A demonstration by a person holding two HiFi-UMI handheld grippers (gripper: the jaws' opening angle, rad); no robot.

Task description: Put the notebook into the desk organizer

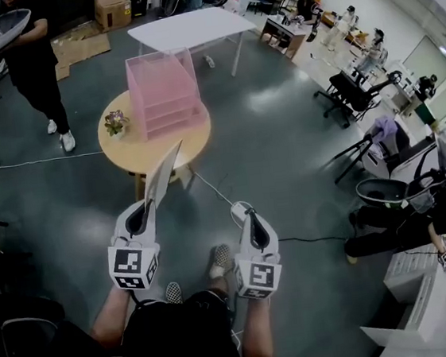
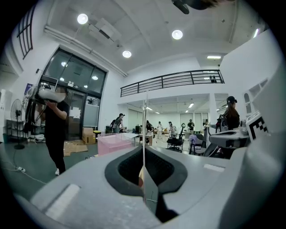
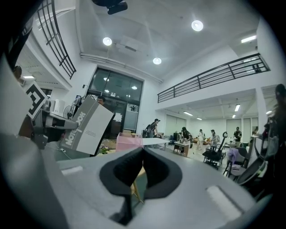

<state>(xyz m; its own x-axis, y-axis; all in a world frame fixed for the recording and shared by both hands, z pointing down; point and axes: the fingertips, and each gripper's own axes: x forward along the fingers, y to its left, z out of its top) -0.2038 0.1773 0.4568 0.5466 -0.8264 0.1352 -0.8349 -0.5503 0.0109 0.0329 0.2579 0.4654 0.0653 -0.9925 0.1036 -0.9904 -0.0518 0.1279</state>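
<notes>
A thin grey notebook (image 1: 163, 176) stands on edge in my left gripper (image 1: 148, 205), rising up and forward from the jaws toward the table. In the left gripper view the notebook (image 2: 144, 129) shows edge-on as a thin upright line, with the left gripper (image 2: 144, 152) shut on its lower end. The pink desk organizer (image 1: 164, 92) stands on a round wooden table (image 1: 148, 149) ahead of both grippers. My right gripper (image 1: 241, 210) hangs beside the left one, shut and holding nothing. The right gripper view shows the notebook's printed cover (image 3: 87, 125) to the left of the pink organizer (image 3: 128, 142).
A small potted plant (image 1: 115, 123) sits on the round table left of the organizer. A white table (image 1: 190, 28) stands behind. A person (image 1: 34, 63) stands at the far left. A cable (image 1: 212, 189) crosses the floor; office chairs (image 1: 353, 91) and desks fill the right.
</notes>
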